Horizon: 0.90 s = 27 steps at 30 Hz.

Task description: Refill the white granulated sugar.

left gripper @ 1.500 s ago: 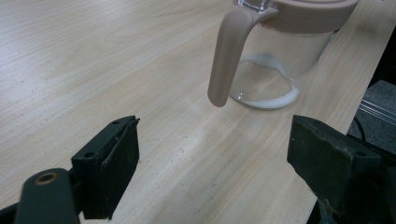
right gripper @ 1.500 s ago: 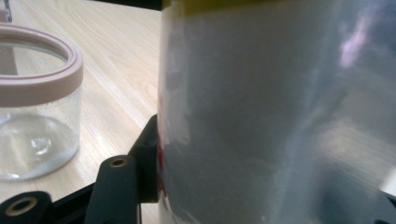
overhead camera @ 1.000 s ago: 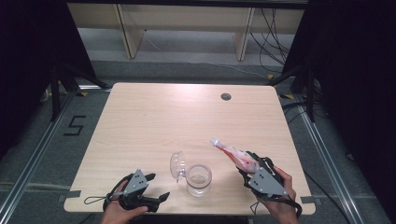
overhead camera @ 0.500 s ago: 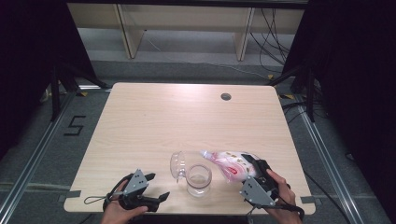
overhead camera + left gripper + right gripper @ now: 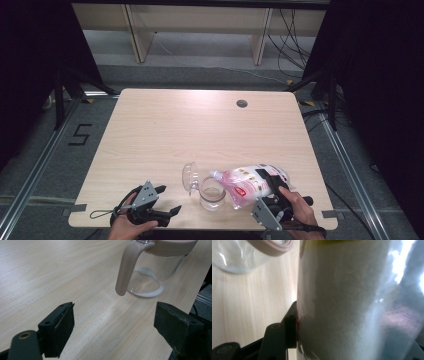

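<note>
Bag of white granules [image 5: 252, 184] is lying tilted in my right gripper [image 5: 272, 192], jaws clamping its body, long axis pointing left with its mouth over the glass jar [image 5: 212, 194], near the table's [image 5: 200, 125] front edge. My left gripper [image 5: 162, 200] is resting wide open, empty, left of the jar. Its view is showing the jar's handle [image 5: 126, 267] and white residue inside; the high view is showing the bag's tilt.

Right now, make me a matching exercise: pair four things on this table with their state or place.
Things:
1. clear glass jar with beige rim and handle
2. clear plastic bag of white powder
3. left gripper
4. round dark hole in the wooden table

States:
A. jaws open, nothing between them
B. far side of the table
C. lid swung open
D. tilted, clamped in the right gripper

Pairs: 1-C, 2-D, 3-A, 4-B
</note>
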### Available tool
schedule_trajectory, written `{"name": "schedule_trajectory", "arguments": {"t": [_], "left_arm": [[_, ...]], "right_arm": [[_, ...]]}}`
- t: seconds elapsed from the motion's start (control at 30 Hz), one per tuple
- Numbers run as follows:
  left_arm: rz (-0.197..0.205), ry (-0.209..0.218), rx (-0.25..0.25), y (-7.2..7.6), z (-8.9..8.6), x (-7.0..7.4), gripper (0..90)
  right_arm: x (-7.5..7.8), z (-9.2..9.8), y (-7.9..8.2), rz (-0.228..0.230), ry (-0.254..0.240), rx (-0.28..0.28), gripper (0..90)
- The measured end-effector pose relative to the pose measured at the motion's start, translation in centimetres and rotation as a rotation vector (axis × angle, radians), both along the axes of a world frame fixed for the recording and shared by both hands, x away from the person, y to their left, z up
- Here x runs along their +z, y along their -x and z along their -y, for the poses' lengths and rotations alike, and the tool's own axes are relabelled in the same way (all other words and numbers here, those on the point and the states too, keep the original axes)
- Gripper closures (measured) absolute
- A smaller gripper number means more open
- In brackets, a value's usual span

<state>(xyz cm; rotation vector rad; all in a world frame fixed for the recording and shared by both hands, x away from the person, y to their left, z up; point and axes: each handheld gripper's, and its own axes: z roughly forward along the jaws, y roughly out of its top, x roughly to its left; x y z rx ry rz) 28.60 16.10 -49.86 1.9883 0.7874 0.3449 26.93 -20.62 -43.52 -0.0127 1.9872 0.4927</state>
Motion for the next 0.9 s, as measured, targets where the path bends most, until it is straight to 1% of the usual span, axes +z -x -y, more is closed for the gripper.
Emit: {"name": "schedule_trajectory", "arguments": {"t": [0.03,0.07,0.1,0.17,0.2,0.23,0.3,0.33,0.37,0.4,0.47,0.5,0.53,0.57,0.6,0.63,0.67,0.7,0.73,0.77,0.8,0.83,0.87,0.9], "left_arm": [[-0.001,0.009,0.006,0.04,0.09,-0.02,16.3],[0.004,0.0,0.008,0.06,0.07,0.0,16.3],[0.005,0.002,-0.001,-0.01,0.07,-0.06,16.3],[-0.004,0.008,0.004,0.07,0.14,-0.08,16.3],[-0.013,0.013,0.012,0.12,0.18,-0.1,16.4],[-0.011,0.018,0.013,0.11,0.19,-0.13,16.3],[-0.012,0.013,0.015,0.13,0.14,-0.08,16.3],[-0.012,0.019,0.017,0.14,0.16,-0.09,16.3],[-0.01,0.024,0.017,0.12,0.18,-0.13,16.2],[-0.01,0.008,0.015,0.12,0.1,-0.07,16.2],[-0.013,0.011,0.013,0.15,0.17,-0.08,16.2],[-0.013,0.011,0.013,0.15,0.18,-0.09,16.2],[-0.011,0.01,0.015,0.15,0.19,-0.09,16.2],[-0.011,0.01,0.015,0.15,0.19,-0.09,16.2],[-0.012,0.011,0.014,0.13,0.17,-0.1,16.2],[-0.012,0.011,0.014,0.13,0.17,-0.1,16.2],[-0.013,0.011,0.013,0.13,0.17,-0.11,16.2],[-0.012,0.011,0.013,0.13,0.17,-0.11,16.2],[-0.013,0.012,0.013,0.13,0.18,-0.11,16.2],[-0.012,0.013,0.015,0.15,0.19,-0.11,16.2],[-0.013,0.016,0.014,0.13,0.17,-0.12,16.2],[-0.02,0.02,0.013,0.13,0.15,-0.1,16.2],[-0.021,0.019,0.012,0.12,0.13,-0.09,16.2],[-0.02,0.017,0.012,0.11,0.13,-0.09,16.2]], "right_arm": [[-0.02,-0.06,0.08,0.006,0.021,-0.008,47.0],[0.16,-0.11,-0.02,0.028,0.055,0.012,47.0],[0.17,-0.14,-0.03,0.033,0.064,0.017,47.0],[-0.09,-0.18,0.11,0.022,0.047,0.003,47.1],[0.23,-0.26,0.01,0.055,0.102,0.027,47.1],[-0.19,-0.28,0.22,0.032,0.064,-0.005,47.1],[-0.16,-0.32,0.17,0.035,0.079,0.003,47.1],[-0.11,-0.34,0.19,0.047,0.093,0.004,47.1],[-0.18,-0.36,0.23,0.049,0.095,0.0,47.2],[-0.18,-0.38,0.27,0.056,0.107,-0.003,47.2],[0.32,-0.54,0.02,0.115,0.206,0.041,47.2],[0.0,-0.48,0.22,0.097,0.177,0.009,47.2],[-0.33,-0.44,0.44,0.088,0.161,-0.023,47.3],[-0.33,-0.44,0.44,0.088,0.161,-0.023,47.3],[0.11,-0.53,0.22,0.127,0.232,0.024,47.3],[0.11,-0.53,0.22,0.127,0.232,0.024,47.3],[-0.35,-0.43,0.42,0.108,0.176,-0.008,47.3],[-0.18,-0.47,0.35,0.123,0.203,0.008,47.3],[-0.15,-0.5,0.39,0.126,0.213,0.006,47.3],[0.19,-0.61,0.32,0.152,0.263,0.028,47.4],[0.15,-0.66,0.36,0.154,0.27,0.025,47.4],[-0.16,-0.66,0.45,0.136,0.247,0.01,47.4],[-0.16,-0.72,0.52,0.136,0.266,0.004,47.4],[0.11,-0.86,0.37,0.16,0.308,0.038,47.4]]}}
